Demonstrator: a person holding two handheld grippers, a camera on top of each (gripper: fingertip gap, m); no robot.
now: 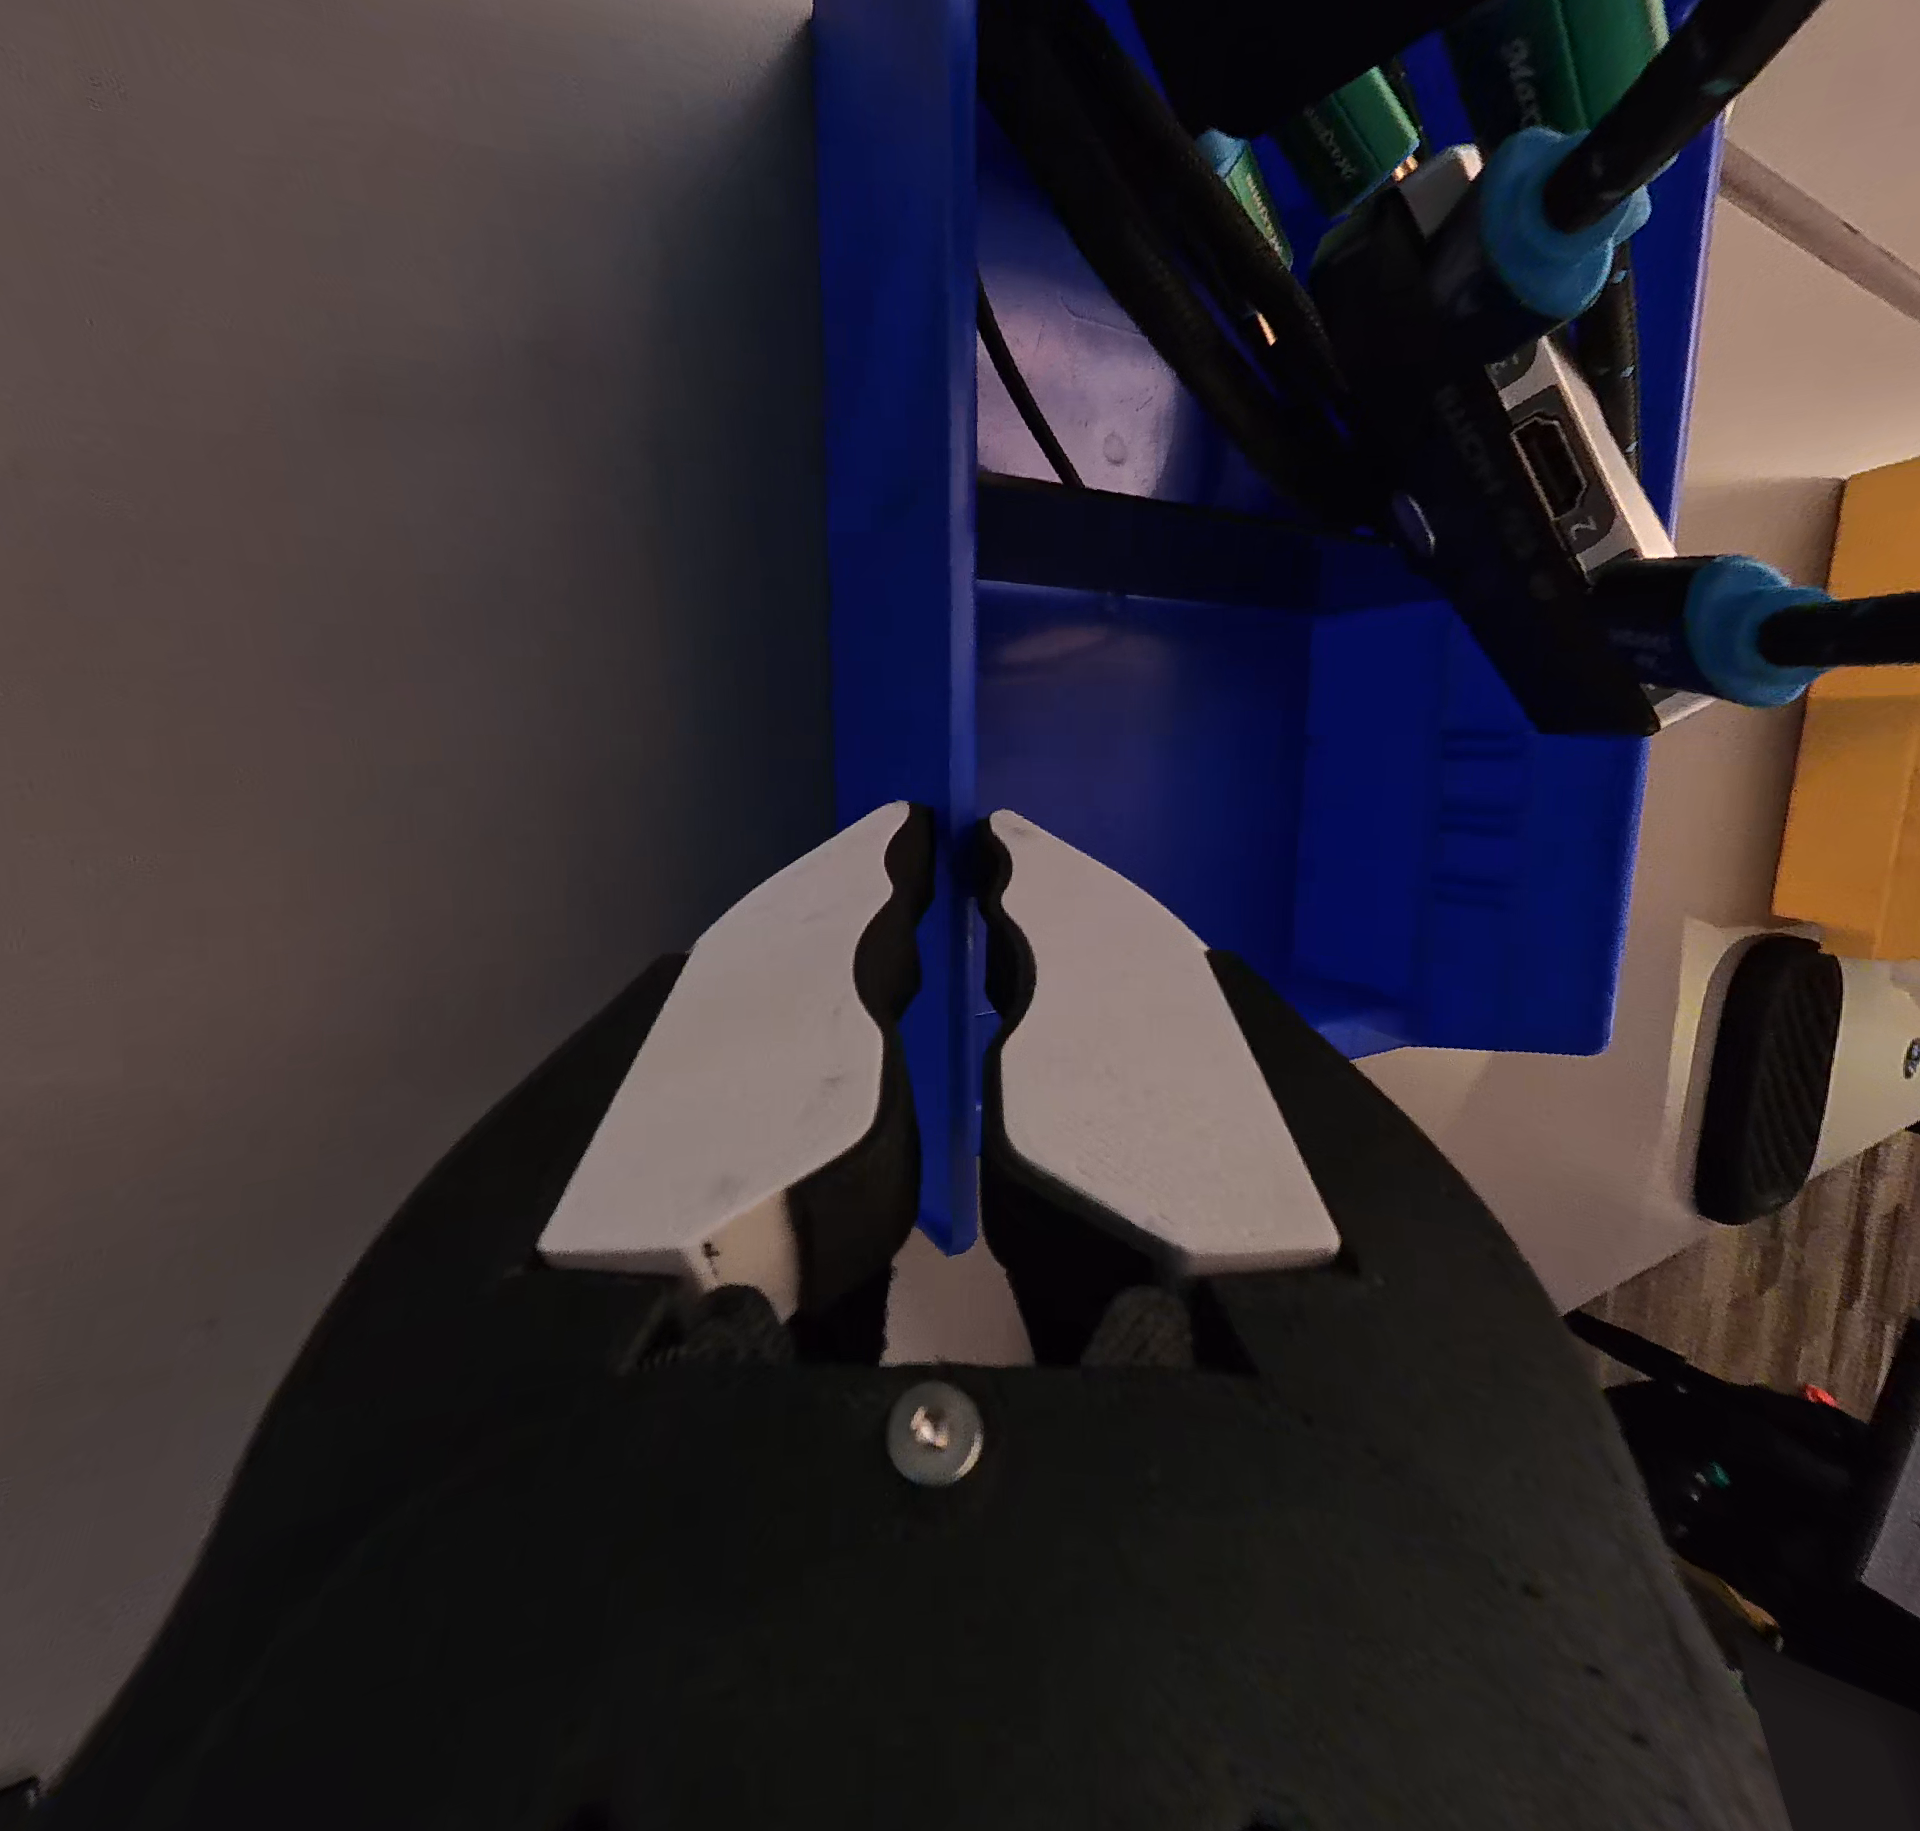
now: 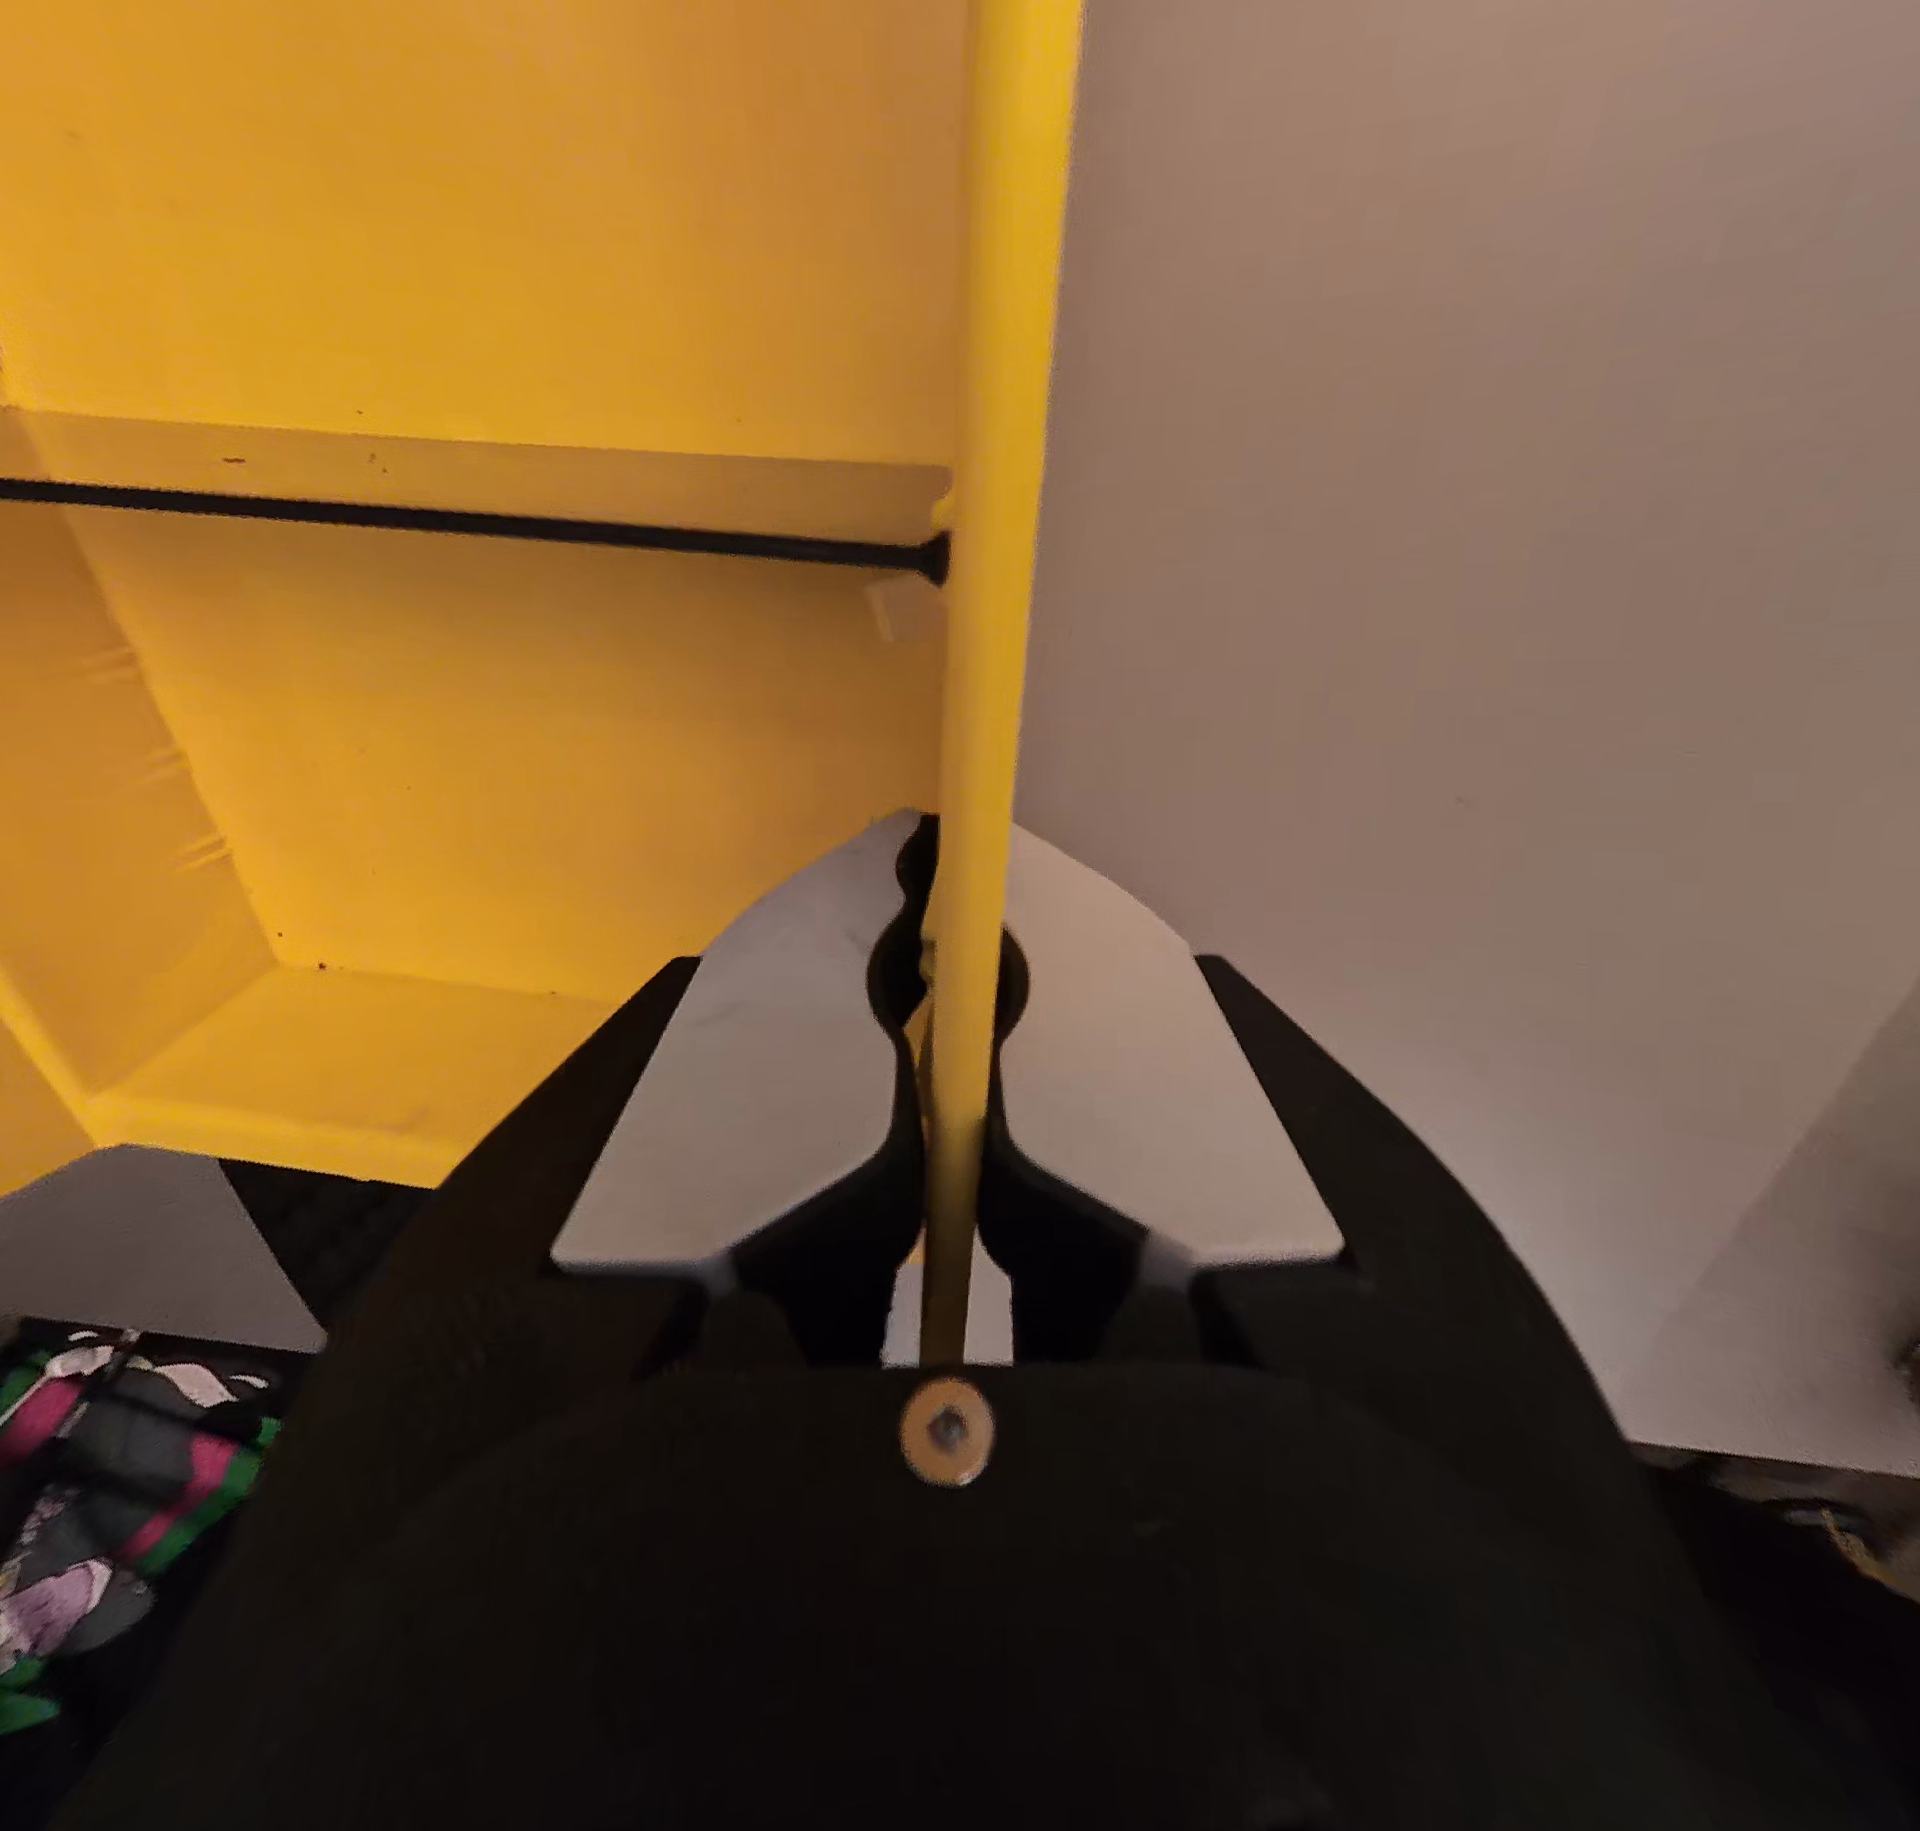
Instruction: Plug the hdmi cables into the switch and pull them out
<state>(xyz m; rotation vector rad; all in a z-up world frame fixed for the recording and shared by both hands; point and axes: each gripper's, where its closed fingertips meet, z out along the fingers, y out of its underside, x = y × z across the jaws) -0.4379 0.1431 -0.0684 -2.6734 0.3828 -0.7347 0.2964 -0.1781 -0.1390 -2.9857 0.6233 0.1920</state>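
Left gripper [image 1: 961, 825]: closed tight on side wall of blue plastic bin [image 1: 899, 431]. Ahead and to its right, inside that bin: black-and-silver box-shaped HDMI switch [image 1: 1496, 472], long axis slanting away leftward, with black braided HDMI cables with blue collars [image 1: 1704, 638] seemingly seated at both ends.

Right gripper [image 2: 961, 831]: clamped on rim of yellow plastic bin [image 2: 1013, 431]; no cables in its view.

Judgement: left gripper nearer the switch.

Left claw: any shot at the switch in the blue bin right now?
Probably not as is. The left claw is shut on the blue bin wall, so it's occupied. The switch sits inside, up and right, with cables plugged in; release first.
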